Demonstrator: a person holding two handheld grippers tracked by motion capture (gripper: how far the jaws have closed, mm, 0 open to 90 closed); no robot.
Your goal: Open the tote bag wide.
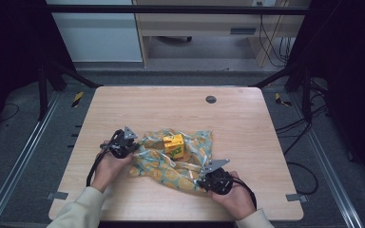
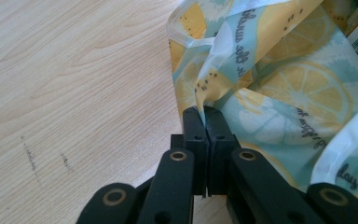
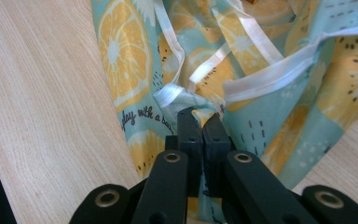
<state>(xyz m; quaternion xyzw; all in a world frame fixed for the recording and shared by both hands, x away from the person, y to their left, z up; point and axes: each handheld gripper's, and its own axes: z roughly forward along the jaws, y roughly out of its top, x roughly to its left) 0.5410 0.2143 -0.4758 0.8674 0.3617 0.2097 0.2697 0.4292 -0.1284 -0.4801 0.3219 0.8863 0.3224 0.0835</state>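
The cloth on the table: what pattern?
Orange and lemon slices on pale blue cloth, white edging; clearest in the right gripper view.

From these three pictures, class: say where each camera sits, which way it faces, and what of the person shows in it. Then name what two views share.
High view: fixed above the person's side, looking forward and down on the table; forearms, both hands, left gripper and right gripper show.
Left gripper view: rides the left gripper, looking along its jaws, shut on the cloth.
Right gripper view: rides the right gripper, its jaws pinching the cloth's edge.
Shared: all three show the cloth and wood tabletop; the box stands on the cloth.
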